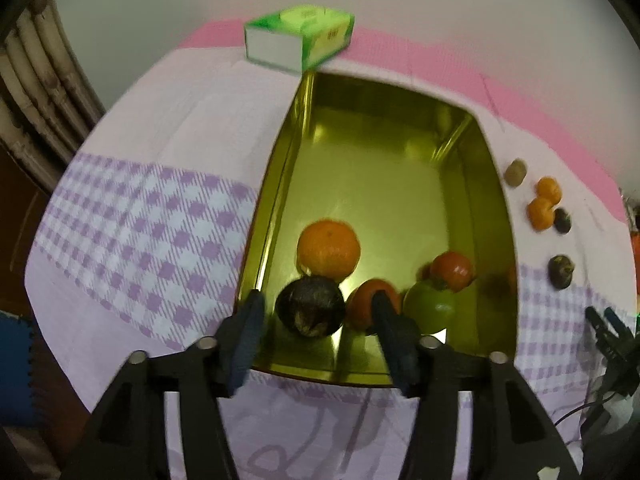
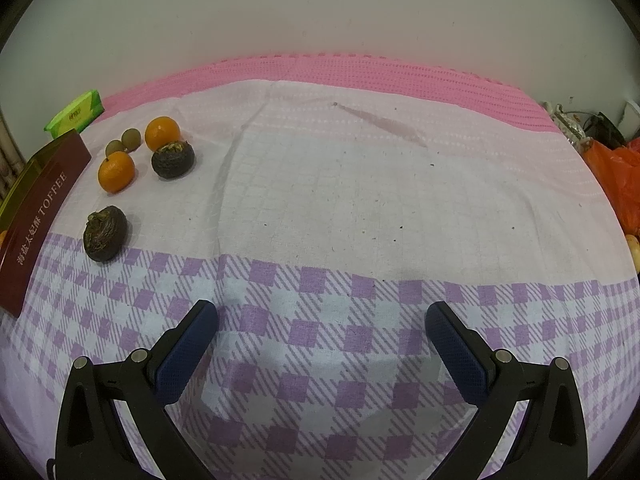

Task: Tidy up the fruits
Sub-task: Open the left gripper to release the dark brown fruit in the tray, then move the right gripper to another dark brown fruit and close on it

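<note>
A gold tin (image 1: 280,184) lies open on the checked cloth. In its near end rest an orange (image 1: 329,247), a dark round fruit (image 1: 310,308), a red-orange fruit (image 1: 366,300), a green fruit (image 1: 430,308) and a red one (image 1: 452,270). My left gripper (image 1: 318,298) is open astride the dark fruit, with a gap showing on both sides of it. My right gripper (image 2: 322,320) hangs open over bare cloth with nothing between its fingers. Left of it on the cloth lie two oranges (image 2: 116,171), two dark fruits (image 2: 105,233) and two small brown-green fruits (image 2: 131,139).
A green tissue pack (image 1: 300,36) sits behind the tin by the pink strip at the far edge. The tin's maroon side (image 2: 40,216) borders the loose fruits. An orange plastic bag (image 2: 616,176) lies at the table's right end. A wall stands behind.
</note>
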Demonstrator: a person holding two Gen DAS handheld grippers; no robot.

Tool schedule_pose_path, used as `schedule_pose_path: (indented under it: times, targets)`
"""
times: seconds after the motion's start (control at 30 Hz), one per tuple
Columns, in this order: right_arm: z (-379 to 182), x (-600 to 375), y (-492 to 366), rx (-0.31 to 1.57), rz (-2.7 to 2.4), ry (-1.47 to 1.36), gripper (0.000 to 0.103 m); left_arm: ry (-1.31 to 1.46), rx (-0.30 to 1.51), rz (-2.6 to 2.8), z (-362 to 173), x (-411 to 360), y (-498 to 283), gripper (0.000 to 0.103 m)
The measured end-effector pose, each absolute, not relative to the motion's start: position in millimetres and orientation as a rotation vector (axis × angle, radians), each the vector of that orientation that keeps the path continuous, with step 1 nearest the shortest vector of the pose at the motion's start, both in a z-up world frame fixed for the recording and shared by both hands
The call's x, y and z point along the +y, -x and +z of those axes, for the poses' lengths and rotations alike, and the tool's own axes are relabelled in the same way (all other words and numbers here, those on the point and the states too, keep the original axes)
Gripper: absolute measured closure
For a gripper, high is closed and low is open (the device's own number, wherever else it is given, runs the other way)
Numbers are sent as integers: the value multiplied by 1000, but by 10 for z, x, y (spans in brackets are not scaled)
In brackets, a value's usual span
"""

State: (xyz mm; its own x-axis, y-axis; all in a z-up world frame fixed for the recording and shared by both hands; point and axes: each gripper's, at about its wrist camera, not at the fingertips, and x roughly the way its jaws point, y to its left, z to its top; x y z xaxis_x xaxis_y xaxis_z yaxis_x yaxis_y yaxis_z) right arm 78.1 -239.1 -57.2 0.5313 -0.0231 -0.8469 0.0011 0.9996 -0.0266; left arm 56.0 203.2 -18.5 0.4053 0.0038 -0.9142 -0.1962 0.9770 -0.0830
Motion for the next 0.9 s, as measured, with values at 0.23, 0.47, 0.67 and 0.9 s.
schedule_pose_path:
  times: [0.23, 0.47, 0.67, 0.9]
  targets:
    - [-585, -2387, -774, 1018, -20, 22, 0, 171, 1071, 115, 4, 2054, -464, 40]
    - [-475, -2340, -778, 1019, -48, 5, 0, 149, 1047, 131, 39, 1963, -497, 39]
    - [-207, -2014, -810, 967, 25, 58, 0, 157, 1034, 153, 52, 2012, -483, 39]
    - [-174, -1400, -874, 983, 165, 134, 0, 147, 981, 211, 142, 2074, -425, 26]
